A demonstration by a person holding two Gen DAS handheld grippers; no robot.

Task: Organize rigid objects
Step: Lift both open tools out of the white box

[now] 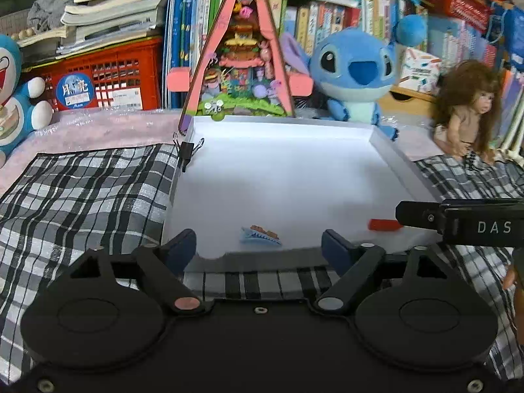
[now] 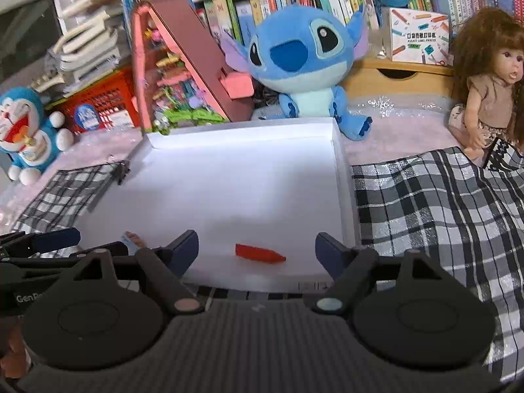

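Observation:
A shallow white tray (image 1: 386, 150) lies on a black-and-white plaid cloth. Near its front edge rests a small blue clip (image 1: 261, 235) with brown studs, between the fingers of my left gripper (image 1: 260, 245), whose jaws stand open and apart from it. To the right lies a small red piece (image 2: 259, 253), also red piece (image 1: 384, 225) in the left wrist view. My right gripper (image 2: 257, 250) is open around it without touching. The blue clip (image 2: 131, 240) shows partly behind the left gripper's fingers (image 2: 57, 239). The right gripper's finger (image 1: 422, 217) reaches in from the right.
A black binder clip (image 1: 187, 150) grips the tray's left wall. Behind the tray stand a pink triangular toy house (image 1: 240, 62), a blue plush (image 1: 355, 72), a doll (image 1: 466, 114) and a cat plush (image 2: 28, 131). A red crate (image 1: 108, 78) and books fill the back.

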